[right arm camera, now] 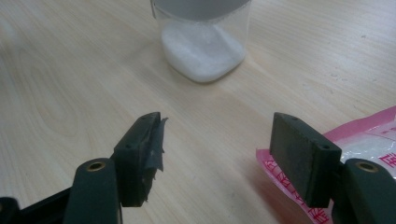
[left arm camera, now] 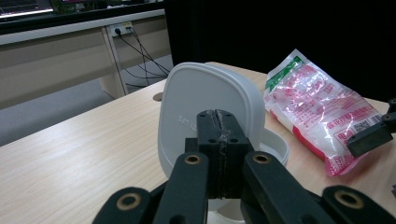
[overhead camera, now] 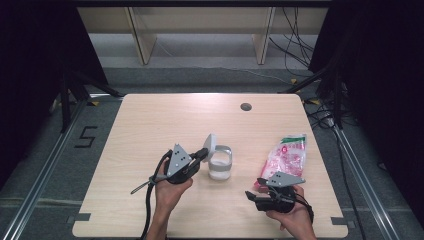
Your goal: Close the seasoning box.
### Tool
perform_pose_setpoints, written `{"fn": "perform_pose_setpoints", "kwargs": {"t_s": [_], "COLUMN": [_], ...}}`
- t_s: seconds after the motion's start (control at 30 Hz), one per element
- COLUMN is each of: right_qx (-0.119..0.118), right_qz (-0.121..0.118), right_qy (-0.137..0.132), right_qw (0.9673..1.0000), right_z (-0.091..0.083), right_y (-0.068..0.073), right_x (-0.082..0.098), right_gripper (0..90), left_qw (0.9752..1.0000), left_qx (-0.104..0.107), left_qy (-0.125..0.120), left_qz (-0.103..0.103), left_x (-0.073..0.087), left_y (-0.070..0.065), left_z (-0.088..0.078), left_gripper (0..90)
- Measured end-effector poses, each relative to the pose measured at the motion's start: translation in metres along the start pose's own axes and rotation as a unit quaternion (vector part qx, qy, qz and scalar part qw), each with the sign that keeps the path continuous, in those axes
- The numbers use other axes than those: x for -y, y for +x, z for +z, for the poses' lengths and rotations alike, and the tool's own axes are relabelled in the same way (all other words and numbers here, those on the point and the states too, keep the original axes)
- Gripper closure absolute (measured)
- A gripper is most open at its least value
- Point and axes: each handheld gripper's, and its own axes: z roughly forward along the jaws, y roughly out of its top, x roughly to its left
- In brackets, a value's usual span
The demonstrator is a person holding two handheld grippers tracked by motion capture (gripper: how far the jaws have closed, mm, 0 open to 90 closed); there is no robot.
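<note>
Holding the lid up off my jar

Starting with the big stuff: the table is light wood, and everything sits on the near half of it. Over on the right lies the pink and white bag, flat, with one corner just beside my right gripper. That one's jaws are wide apart with nothing between them, and it hangs low over the wood, pointing toward the jar. The clear jar stands upright near the middle with white powder in the bottom. Its white lid is tipped up on edge over the jar's mouth, and my left gripper has its jaws clamped tight on the lid's rim.
</note>
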Motion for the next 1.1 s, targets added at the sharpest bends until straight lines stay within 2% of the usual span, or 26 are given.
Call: {"fn": "perform_pose_setpoints", "kwargs": {"t_s": [0.3, 0.4, 0.43, 0.5, 0.57, 0.6, 0.67, 0.83, 0.93, 1.07, 1.1], "right_qx": [-0.001, -0.001, -0.001, -0.002, -0.001, 0.003, 0.001, 0.0, 0.0, 0.002, 0.001], "right_qz": [-0.002, -0.002, -0.003, -0.001, -0.003, 0.006, 0.002, 0.002, 0.003, 0.002, 0.008], "right_qy": [-0.002, -0.001, -0.001, -0.001, -0.001, 0.001, 0.004, 0.004, 0.003, 0.002, 0.003], "right_qw": [1.0, 1.0, 1.0, 1.0, 1.0, 1.0, 1.0, 1.0, 1.0, 1.0, 1.0], "right_z": [0.0, -0.001, -0.001, -0.001, -0.001, -0.001, -0.001, -0.001, -0.001, -0.001, -0.001], "right_y": [0.0, 0.0, 0.0, 0.0, 0.0, 0.001, 0.0, 0.0, 0.0, -0.001, 0.0], "right_x": [0.0, 0.0, 0.0, 0.001, 0.001, 0.001, 0.001, 0.001, 0.001, 0.001, 0.001], "right_gripper": [35.4, 35.4, 35.4, 35.4, 35.4, 35.4, 35.3, 35.3, 35.3, 35.3, 35.3], "left_qw": [0.9999, 0.9996, 0.9994, 0.9995, 0.9993, 0.9991, 0.9993, 0.9988, 0.999, 0.999, 0.999], "left_qx": [0.012, 0.027, 0.028, 0.027, 0.031, 0.03, 0.032, 0.035, 0.034, 0.035, 0.034], "left_qy": [0.001, 0.0, -0.003, 0.003, 0.0, 0.003, 0.004, 0.008, 0.01, 0.011, 0.008], "left_qz": [-0.005, -0.009, -0.018, -0.015, -0.023, -0.028, -0.02, -0.033, -0.025, -0.026, -0.028], "left_x": [0.001, 0.001, 0.002, 0.003, 0.004, 0.005, 0.006, 0.011, 0.013, 0.014, 0.014], "left_y": [-0.007, -0.007, -0.007, -0.006, -0.005, -0.005, -0.004, -0.004, -0.004, -0.006, -0.007], "left_z": [0.004, 0.002, 0.002, 0.001, 0.001, 0.0, -0.002, -0.004, -0.006, -0.01, -0.011], "left_gripper": [84.4, 80.2, 77.6, 72.3, 67.5, 65.3, 58.3, 49.9, 46.7, 41.0, 39.4]}}
